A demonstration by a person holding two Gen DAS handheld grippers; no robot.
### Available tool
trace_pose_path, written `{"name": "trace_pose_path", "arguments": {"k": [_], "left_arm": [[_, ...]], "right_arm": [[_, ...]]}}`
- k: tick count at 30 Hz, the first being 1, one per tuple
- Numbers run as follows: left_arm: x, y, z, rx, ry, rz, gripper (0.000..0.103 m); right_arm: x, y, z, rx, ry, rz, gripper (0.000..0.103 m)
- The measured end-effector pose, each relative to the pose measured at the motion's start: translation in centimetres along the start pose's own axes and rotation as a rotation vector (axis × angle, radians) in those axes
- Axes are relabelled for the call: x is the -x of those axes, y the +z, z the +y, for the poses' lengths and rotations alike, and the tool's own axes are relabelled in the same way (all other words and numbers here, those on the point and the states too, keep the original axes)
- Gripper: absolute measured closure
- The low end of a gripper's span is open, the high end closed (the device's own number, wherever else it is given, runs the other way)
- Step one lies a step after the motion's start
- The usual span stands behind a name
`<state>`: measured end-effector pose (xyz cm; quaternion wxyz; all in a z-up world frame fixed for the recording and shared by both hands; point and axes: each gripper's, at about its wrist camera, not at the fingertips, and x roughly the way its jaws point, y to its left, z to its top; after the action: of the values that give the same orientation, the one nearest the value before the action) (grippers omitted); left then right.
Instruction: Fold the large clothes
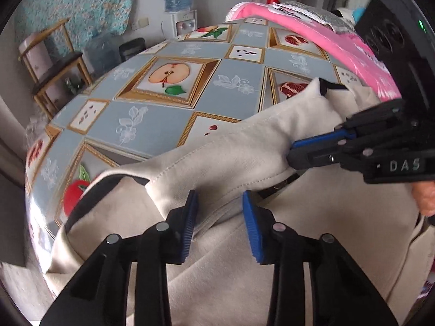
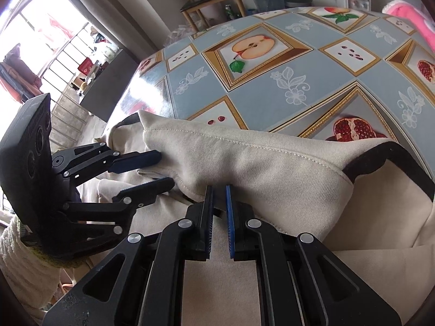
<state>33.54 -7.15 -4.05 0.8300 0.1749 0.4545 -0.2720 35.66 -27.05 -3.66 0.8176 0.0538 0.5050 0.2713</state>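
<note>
A large cream garment with black trim (image 1: 217, 149) lies on the near part of the table, one layer folded back over the rest; it also shows in the right wrist view (image 2: 272, 163). My left gripper (image 1: 219, 199) is open just above the fold's near edge, and shows open at the left of the right wrist view (image 2: 163, 169). My right gripper (image 2: 218, 190) has its jaws nearly together at the fold's near edge; whether cloth is pinched is hidden. It enters the left wrist view from the right (image 1: 292, 150).
The table has a blue fruit-pattern cloth (image 1: 168, 87), also seen in the right wrist view (image 2: 299, 62). A pink garment (image 1: 339, 40) lies at the far right edge. A wooden chair (image 1: 54, 68) and water dispenser (image 1: 179, 2) stand beyond the table.
</note>
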Motion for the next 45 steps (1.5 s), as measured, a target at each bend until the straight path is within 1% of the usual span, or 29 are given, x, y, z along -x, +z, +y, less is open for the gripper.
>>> {"name": "trace_pose_path", "arguments": {"k": [3, 8, 12, 16, 17, 18, 20, 21, 22, 23, 24, 26, 27, 28, 29, 30, 31, 32, 33, 34, 37, 39, 42, 43, 45], "left_arm": [[-0.1, -0.2, -0.2, -0.061, 0.028, -0.011, 0.069], [0.2, -0.7, 0.6, -0.02, -0.013, -0.016, 0.069], [1.1, -0.3, 1.4, 0.056, -0.051, -0.007, 0.069], [3.7, 0.8, 1.7, 0.119, -0.093, -0.102, 0.068], [3.7, 1.1, 1.6, 0.128, -0.094, -0.107, 0.068], [3.4, 1.4, 1.4, 0.132, -0.084, -0.099, 0.068], [1.7, 1.5, 0.6, 0.111, -0.032, -0.046, 0.068], [0.8, 1.3, 0.4, 0.099, -0.009, -0.018, 0.068], [-0.2, 0.8, 0.2, 0.09, 0.013, 0.012, 0.066], [-0.1, 0.5, 0.3, 0.095, 0.009, -0.018, 0.066], [0.0, 0.2, 0.4, 0.106, 0.0, -0.029, 0.066], [0.2, -0.1, 0.6, 0.117, -0.006, -0.032, 0.066], [0.2, -0.1, 0.6, 0.113, -0.005, -0.034, 0.066], [0.2, -0.1, 0.5, 0.108, 0.0, -0.036, 0.066], [0.1, -0.1, 0.5, 0.105, 0.004, -0.036, 0.066], [0.1, -0.1, 0.4, 0.102, 0.006, -0.037, 0.066], [0.0, -0.1, 0.4, 0.1, 0.009, -0.037, 0.066], [0.0, -0.1, 0.4, 0.1, 0.009, -0.036, 0.066], [0.0, -0.1, 0.4, 0.101, 0.007, -0.036, 0.066], [0.1, -0.2, 0.5, 0.102, 0.004, -0.037, 0.066], [0.1, -0.3, 0.5, 0.101, 0.004, -0.039, 0.066], [0.1, -0.3, 0.5, 0.1, 0.005, -0.041, 0.066], [0.1, -0.3, 0.5, 0.104, 0.003, -0.042, 0.066], [0.1, -0.3, 0.6, 0.105, 0.004, -0.044, 0.066], [0.1, -0.3, 0.4, 0.104, 0.005, -0.045, 0.066]], "right_arm": [[0.0, -0.1, 0.0, -0.002, 0.004, -0.006, 0.095], [0.0, -0.1, 0.0, -0.01, 0.0, -0.003, 0.095], [-0.1, -0.1, 0.2, -0.01, -0.008, -0.007, 0.095], [-0.1, -0.2, 0.2, -0.012, -0.01, -0.015, 0.095], [-0.1, -0.2, 0.2, -0.01, -0.012, -0.018, 0.095], [-0.1, -0.2, 0.3, -0.009, -0.015, -0.02, 0.095], [0.0, -0.3, 0.4, -0.001, -0.022, -0.02, 0.095], [0.1, -0.3, 0.4, 0.002, -0.024, -0.017, 0.093], [0.3, -0.3, 0.1, 0.001, -0.03, -0.013, 0.092], [0.6, -0.3, -0.3, 0.002, -0.053, -0.012, 0.093], [1.0, -0.4, -0.9, 0.008, -0.095, -0.018, 0.093], [1.8, -0.7, -2.8, -0.004, -0.132, -0.023, 0.093], [2.2, -0.8, -4.0, -0.026, -0.136, -0.026, 0.097], [2.6, -0.8, -5.4, -0.062, -0.105, -0.027, 0.098], [2.9, -0.9, -6.4, -0.095, -0.092, -0.027, 0.102], [3.2, -0.9, -7.2, -0.124, -0.073, -0.025, 0.102], [3.3, -0.9, -7.4, -0.13, -0.073, -0.023, 0.102], [3.4, -0.9, -7.3, -0.123, -0.095, -0.024, 0.098], [3.7, -0.8, -7.0, -0.112, -0.149, -0.029, 0.086], [4.2, -0.7, -6.7, -0.104, -0.204, -0.045, 0.085], [6.2, 0.0, -5.8, -0.115, -0.139, -0.106, 0.085], [6.8, 0.5, -4.0, -0.066, -0.148, -0.131, 0.077], [5.5, 0.8, -1.2, 0.022, -0.133, -0.124, 0.069], [4.6, 0.8, -0.4, 0.05, -0.143, -0.118, 0.066], [2.7, 0.8, 0.6, 0.075, -0.175, -0.1, 0.065]]}}
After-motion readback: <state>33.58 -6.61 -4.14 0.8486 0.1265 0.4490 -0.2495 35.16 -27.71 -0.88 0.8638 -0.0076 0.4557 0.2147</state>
